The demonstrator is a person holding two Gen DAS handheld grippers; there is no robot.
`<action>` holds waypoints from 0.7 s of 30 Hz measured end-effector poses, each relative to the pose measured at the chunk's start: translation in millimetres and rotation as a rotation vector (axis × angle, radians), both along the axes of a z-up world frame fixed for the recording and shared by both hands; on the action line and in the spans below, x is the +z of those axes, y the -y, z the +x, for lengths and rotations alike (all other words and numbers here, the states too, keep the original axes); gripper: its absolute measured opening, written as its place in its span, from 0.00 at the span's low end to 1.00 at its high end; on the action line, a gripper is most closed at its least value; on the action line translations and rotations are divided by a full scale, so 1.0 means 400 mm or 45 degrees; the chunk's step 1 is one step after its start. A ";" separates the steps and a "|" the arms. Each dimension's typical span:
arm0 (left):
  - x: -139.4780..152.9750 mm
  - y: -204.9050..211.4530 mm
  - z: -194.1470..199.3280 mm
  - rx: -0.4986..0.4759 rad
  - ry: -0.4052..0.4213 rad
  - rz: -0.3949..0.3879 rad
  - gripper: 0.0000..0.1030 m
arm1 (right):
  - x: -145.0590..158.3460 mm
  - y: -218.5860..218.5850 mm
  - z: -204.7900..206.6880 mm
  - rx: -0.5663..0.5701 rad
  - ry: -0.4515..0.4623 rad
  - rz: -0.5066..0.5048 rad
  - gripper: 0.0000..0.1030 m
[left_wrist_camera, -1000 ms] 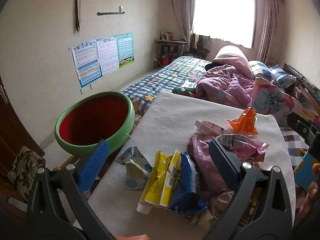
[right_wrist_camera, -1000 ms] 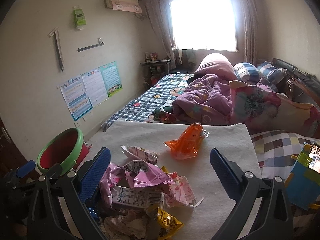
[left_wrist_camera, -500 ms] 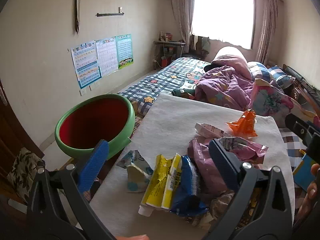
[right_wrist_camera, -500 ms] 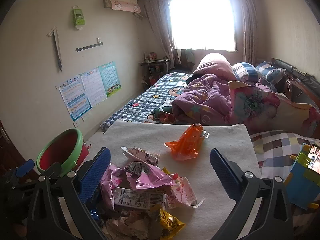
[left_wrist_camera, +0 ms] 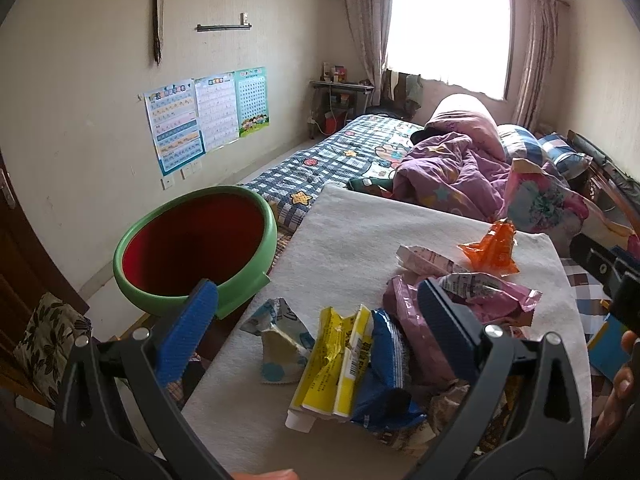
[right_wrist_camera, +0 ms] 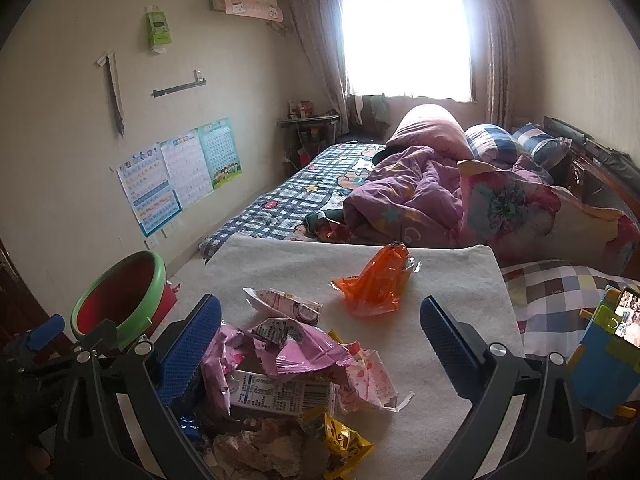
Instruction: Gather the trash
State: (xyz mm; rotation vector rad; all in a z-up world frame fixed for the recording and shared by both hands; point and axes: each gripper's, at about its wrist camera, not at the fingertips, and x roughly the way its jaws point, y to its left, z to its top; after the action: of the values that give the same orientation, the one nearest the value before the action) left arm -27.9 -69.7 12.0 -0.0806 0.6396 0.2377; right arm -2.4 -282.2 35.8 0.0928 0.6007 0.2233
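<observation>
A heap of wrappers lies on a white cloth-covered table [left_wrist_camera: 352, 240]: a yellow wrapper [left_wrist_camera: 336, 360], a blue packet [left_wrist_camera: 380, 376], pink packets [left_wrist_camera: 480, 292] and, further back, an orange wrapper [left_wrist_camera: 494, 246]. My left gripper [left_wrist_camera: 316, 316] is open above the yellow wrapper and a crumpled pale carton [left_wrist_camera: 280, 344]. A green bin with a red inside [left_wrist_camera: 196, 248] stands just left of the table. In the right wrist view my right gripper [right_wrist_camera: 320, 340] is open over the pink packets [right_wrist_camera: 296, 344], with the orange wrapper [right_wrist_camera: 376, 284] beyond and the bin [right_wrist_camera: 120, 296] at the left.
A bed with a checked sheet [left_wrist_camera: 320, 168] and a purple quilt [left_wrist_camera: 452, 172] lies behind the table. A patchwork cover [right_wrist_camera: 560, 300] and a green and blue phone stand [right_wrist_camera: 600, 360] sit to the right. Posters [left_wrist_camera: 204, 116] hang on the left wall.
Both views have shifted only slightly; the left gripper has drawn back a little from the pile. Both grippers stay open and no wrapper has moved.
</observation>
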 end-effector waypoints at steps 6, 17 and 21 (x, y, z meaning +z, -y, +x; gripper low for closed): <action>0.006 -0.003 -0.008 -0.008 0.027 -0.015 0.95 | 0.002 0.003 -0.002 -0.011 0.016 -0.013 0.93; 0.018 -0.008 -0.015 -0.056 0.077 -0.037 0.95 | -0.017 0.025 0.006 -0.008 -0.029 -0.030 0.93; -0.034 -0.010 0.004 -0.092 -0.104 0.017 0.95 | -0.029 0.016 0.007 0.036 -0.051 -0.070 0.93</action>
State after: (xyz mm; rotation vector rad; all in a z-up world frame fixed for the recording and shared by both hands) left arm -26.2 -65.6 -1.7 -0.0352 0.7210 0.1764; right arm 0.2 -288.6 24.1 0.0360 0.6480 0.2326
